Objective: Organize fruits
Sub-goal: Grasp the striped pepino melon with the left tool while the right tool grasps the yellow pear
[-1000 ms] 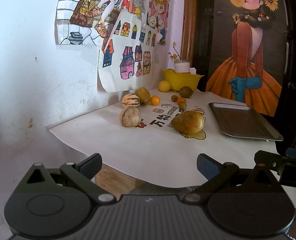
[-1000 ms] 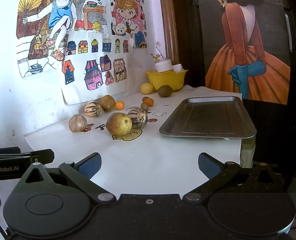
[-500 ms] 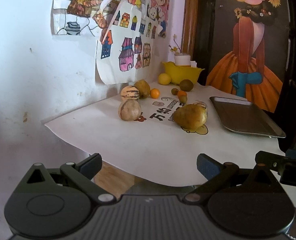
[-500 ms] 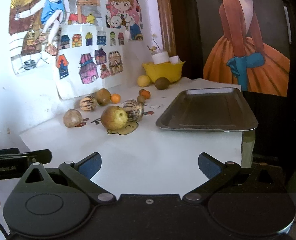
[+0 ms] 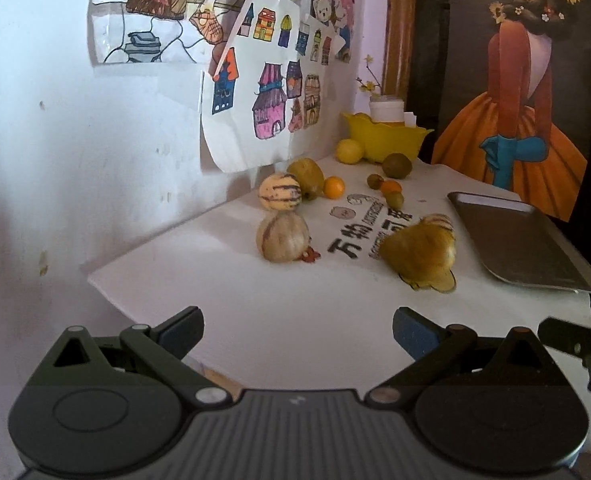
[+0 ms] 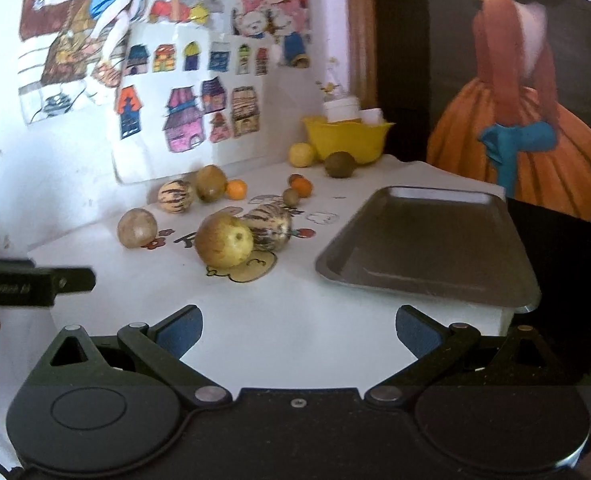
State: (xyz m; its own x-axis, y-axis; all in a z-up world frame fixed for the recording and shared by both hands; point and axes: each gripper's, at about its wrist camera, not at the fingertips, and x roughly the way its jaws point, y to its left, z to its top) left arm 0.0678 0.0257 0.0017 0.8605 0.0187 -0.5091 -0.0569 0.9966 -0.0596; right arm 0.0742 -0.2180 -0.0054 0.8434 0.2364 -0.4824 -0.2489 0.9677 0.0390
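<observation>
Only partly seen behind pear [image 5: 419, 254]: striped melon [image 5: 439, 222]; both tools [image 5: 297, 326] [image 6: 298, 326] spread wide, empty, above desk [image 5: 255, 312] edge, fruits scattered left of bare tray [image 6: 431, 240].

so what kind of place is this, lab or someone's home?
Most likely a home, maybe a child's corner: coloured-in children's drawings taped to a scuffed white wall, a small table with scattered fruit, a metal tray and a yellow bowl. No lab fixtures in view.
</observation>
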